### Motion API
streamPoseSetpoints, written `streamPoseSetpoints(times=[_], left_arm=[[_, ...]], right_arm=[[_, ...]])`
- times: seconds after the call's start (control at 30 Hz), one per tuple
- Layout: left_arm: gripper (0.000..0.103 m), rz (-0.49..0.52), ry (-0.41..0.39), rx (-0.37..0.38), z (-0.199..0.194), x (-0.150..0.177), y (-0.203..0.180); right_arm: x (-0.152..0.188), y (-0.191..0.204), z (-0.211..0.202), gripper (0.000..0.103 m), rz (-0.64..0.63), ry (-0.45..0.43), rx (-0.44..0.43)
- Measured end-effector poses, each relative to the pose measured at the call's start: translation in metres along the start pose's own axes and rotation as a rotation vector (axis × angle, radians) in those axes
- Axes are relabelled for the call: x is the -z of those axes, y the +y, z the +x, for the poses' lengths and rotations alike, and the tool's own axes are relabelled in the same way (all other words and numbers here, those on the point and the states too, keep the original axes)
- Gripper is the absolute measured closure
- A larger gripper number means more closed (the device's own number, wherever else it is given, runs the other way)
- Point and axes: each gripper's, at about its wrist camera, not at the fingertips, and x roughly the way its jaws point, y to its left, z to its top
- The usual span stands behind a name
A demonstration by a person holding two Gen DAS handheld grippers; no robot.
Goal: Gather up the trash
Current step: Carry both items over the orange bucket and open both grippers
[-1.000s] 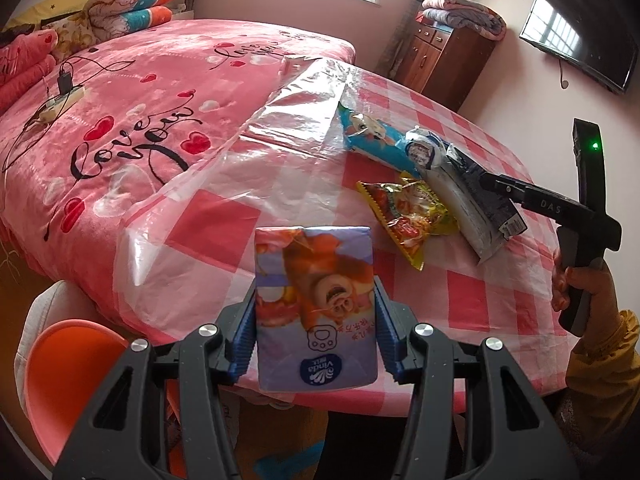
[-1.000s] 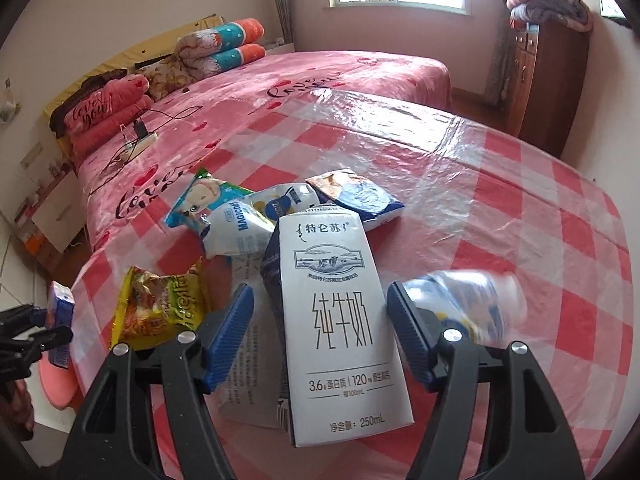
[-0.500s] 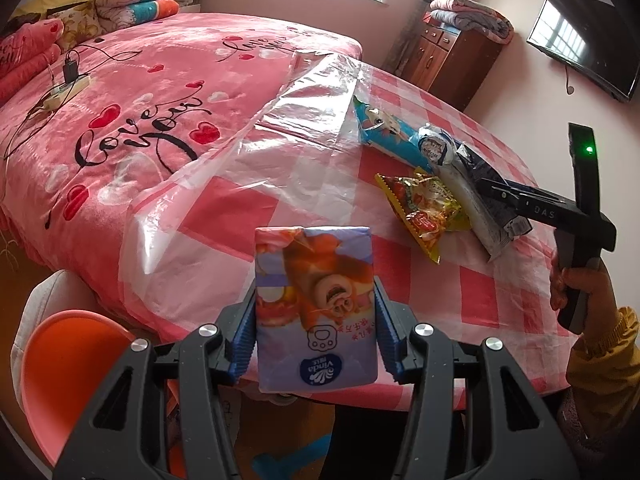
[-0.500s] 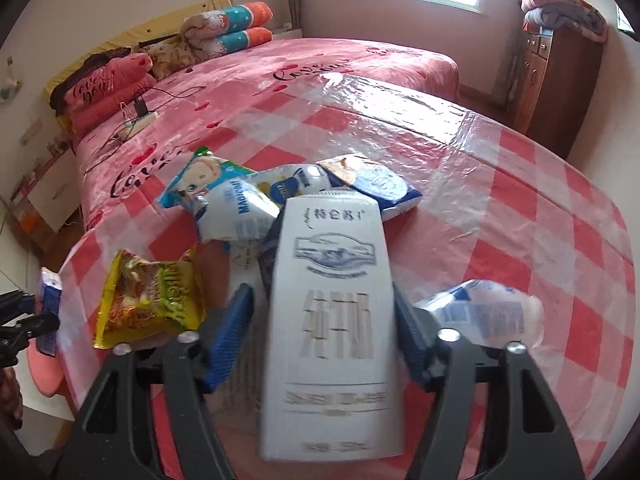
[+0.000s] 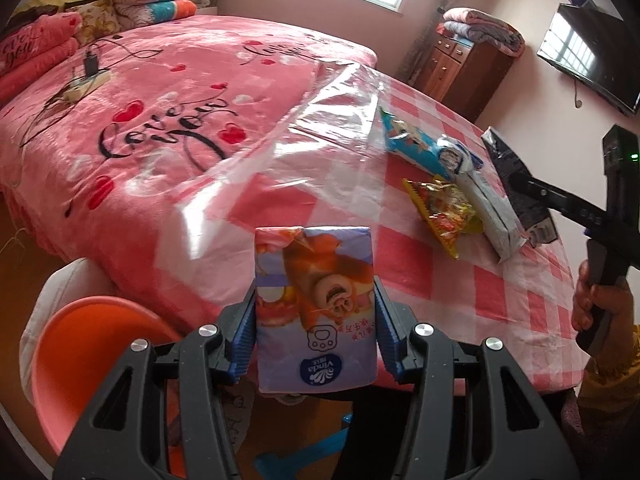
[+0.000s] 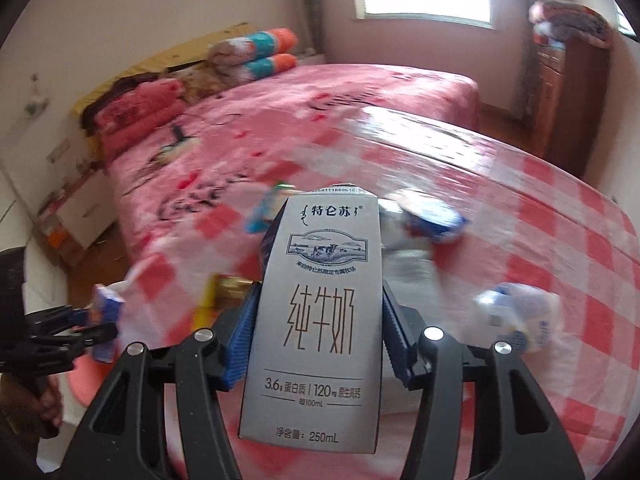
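Clamped: right gripper [image 6: 316, 328] on stiff, light grey milk carton [image 6: 316, 316] at mid-sides, left gripper [image 5: 316, 332] on soft purple tissue pack [image 5: 316, 308], likely squashable.

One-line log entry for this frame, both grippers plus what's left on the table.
left gripper: shut on tissue pack | right gripper: just closed on milk carton | table: snack wrappers remain

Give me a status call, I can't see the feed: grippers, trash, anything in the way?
Left gripper clamped on tissue pack. Right gripper just closed on milk carton, lifted. Snack wrappers remain on table. Nothing blocking.
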Motion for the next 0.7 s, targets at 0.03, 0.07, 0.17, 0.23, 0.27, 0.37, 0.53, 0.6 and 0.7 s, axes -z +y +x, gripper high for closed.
streamPoseSetpoints(times=[0.03,0.07,0.17,0.23,0.27,0.37,0.53,0.6,0.7], left_arm=[[0.05,-0.005,-0.002,-0.007,-0.003,0.001,0.004],[0.05,-0.011,-0.004,-0.016,-0.006,0.003,0.008],[0.05,-0.037,-0.012,-0.055,-0.017,0.008,0.028],[0.05,-0.06,-0.016,-0.087,-0.025,0.014,0.044],[0.05,-0.07,-0.016,-0.104,-0.028,0.016,0.051],[0.05,-0.115,-0.01,-0.157,-0.035,0.028,0.077],[0.05,-0.208,0.017,-0.234,-0.042,0.055,0.124],[0.05,-0.234,0.024,-0.248,-0.043,0.064,0.137],[0.05,-0.271,0.04,-0.275,-0.042,0.078,0.155]], right_arm=[[-0.002,0.011,0.0,0.046,-0.016,-0.001,-0.018],[-0.004,0.024,0.0,0.046,-0.033,-0.001,-0.044],[-0.01,0.066,0.002,0.046,-0.084,0.008,-0.136],[-0.012,0.1,0.006,0.046,-0.125,0.021,-0.208],[-0.012,0.114,0.007,0.046,-0.144,0.029,-0.238],[-0.008,0.162,0.018,0.046,-0.203,0.068,-0.331],[0.008,0.231,0.045,0.046,-0.266,0.158,-0.46],[0.015,0.25,0.056,0.046,-0.281,0.188,-0.494],[0.029,0.276,0.072,0.046,-0.298,0.24,-0.531]])
